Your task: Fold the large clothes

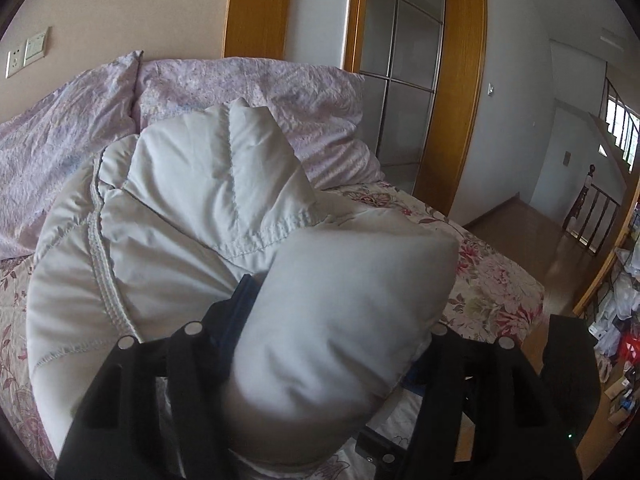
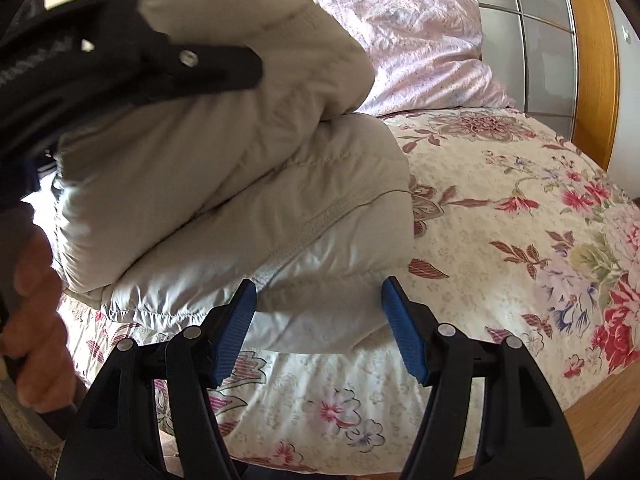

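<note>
We find the left tongs (image 1: pixel 324 344) clenched on the jacket (image 2: pixel 240 184) fold (lifting it over); right tongs (image 2: pixel 318 328) released, empty.

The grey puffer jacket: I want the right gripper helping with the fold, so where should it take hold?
Probably the near bottom hem of the grey puffer jacket, approached low and straight ahead along the floral bedspread. That edge lies flat and thin between the open fingers of the right gripper, while the left gripper clamps the bulky folded part.
</note>
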The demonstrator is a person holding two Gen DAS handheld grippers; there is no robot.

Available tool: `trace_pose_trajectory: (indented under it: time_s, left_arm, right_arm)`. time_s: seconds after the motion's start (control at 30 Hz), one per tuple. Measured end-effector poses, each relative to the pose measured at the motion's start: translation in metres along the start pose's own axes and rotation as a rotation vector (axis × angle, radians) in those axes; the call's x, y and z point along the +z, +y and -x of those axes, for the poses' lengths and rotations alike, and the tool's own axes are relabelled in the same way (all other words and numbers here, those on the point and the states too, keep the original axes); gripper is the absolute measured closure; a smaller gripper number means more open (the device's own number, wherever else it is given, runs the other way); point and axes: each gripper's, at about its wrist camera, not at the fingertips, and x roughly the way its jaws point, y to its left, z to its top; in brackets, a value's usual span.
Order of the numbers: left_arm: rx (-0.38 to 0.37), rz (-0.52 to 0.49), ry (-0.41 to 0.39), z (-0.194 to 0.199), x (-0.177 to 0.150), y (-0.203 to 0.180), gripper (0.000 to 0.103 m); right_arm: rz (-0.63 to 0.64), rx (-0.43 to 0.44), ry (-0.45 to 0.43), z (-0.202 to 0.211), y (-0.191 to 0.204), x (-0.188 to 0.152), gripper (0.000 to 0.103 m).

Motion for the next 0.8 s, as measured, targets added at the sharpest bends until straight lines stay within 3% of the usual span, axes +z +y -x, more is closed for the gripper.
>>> trace_pose_trajectory:
  time_s: [0.27, 0.4, 0.53, 0.8]
  left_arm:
    - [-0.040, 0.046, 0.098, -0.040, -0.002, -0.008, 0.035]
    - [-0.039, 0.002, 0.122, -0.050, -0.003, -0.014, 0.025]
    - [-0.036, -0.043, 0.092, -0.034, -0.007, -0.025, 0.011]
    - [-0.050, -0.124, -0.024, 0.026, 0.002, -0.040, 0.002]
  right_arm:
    - [-0.039, -0.026, -0.009, 0.006, -0.020, -0.005, 0.036]
    - [-0.034, -0.043, -0.007, 0.008, -0.021, -0.007, 0.036]
    - [-0.030, -0.062, -0.010, 0.013, -0.023, -0.009, 0.036]
    - [-0.047, -0.074, -0.018, 0.020, -0.030, -0.013, 0.036]
